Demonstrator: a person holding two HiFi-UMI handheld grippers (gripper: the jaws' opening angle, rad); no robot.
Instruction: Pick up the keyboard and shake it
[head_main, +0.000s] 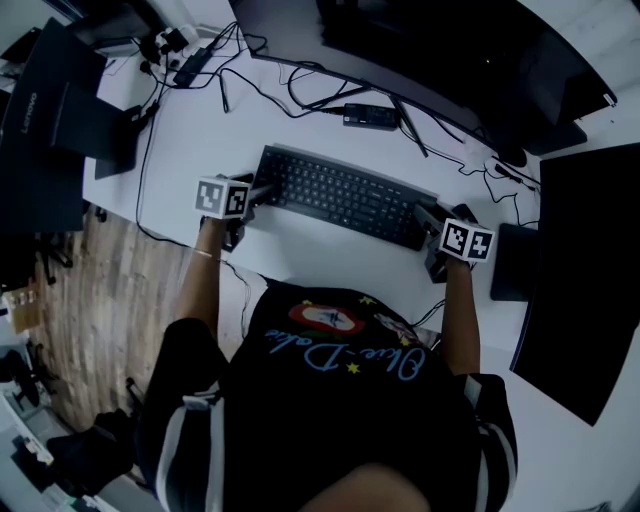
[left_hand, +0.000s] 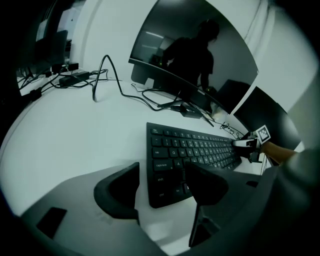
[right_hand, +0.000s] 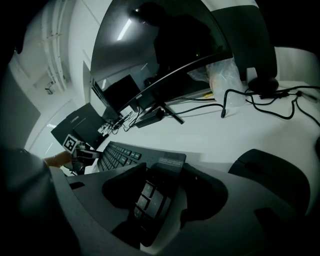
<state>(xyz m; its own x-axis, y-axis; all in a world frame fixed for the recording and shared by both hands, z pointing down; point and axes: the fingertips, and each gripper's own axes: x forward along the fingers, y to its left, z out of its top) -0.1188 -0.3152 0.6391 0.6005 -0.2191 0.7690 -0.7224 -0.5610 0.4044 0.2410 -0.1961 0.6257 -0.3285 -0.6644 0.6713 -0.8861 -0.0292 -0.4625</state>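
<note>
A black keyboard (head_main: 340, 195) lies slantwise on the white desk (head_main: 190, 140), in front of the person. My left gripper (head_main: 258, 195) is at its left end, and in the left gripper view it (left_hand: 162, 187) stands open. One jaw rests over the bare desk and the other over the corner keys, so the keyboard's (left_hand: 195, 147) left edge lies between them, untouched. My right gripper (head_main: 428, 220) is at the right end. In the right gripper view it (right_hand: 160, 192) is shut on that end of the keyboard (right_hand: 117, 155), which fills the gap between the jaws.
A wide curved monitor (head_main: 400, 40) stands behind the keyboard, with cables (head_main: 300, 95) and a power brick (head_main: 370, 115) in between. A laptop (head_main: 50, 110) sits at the left, and a dark screen (head_main: 590, 270) at the right. The desk's left edge drops to wooden floor (head_main: 100, 270).
</note>
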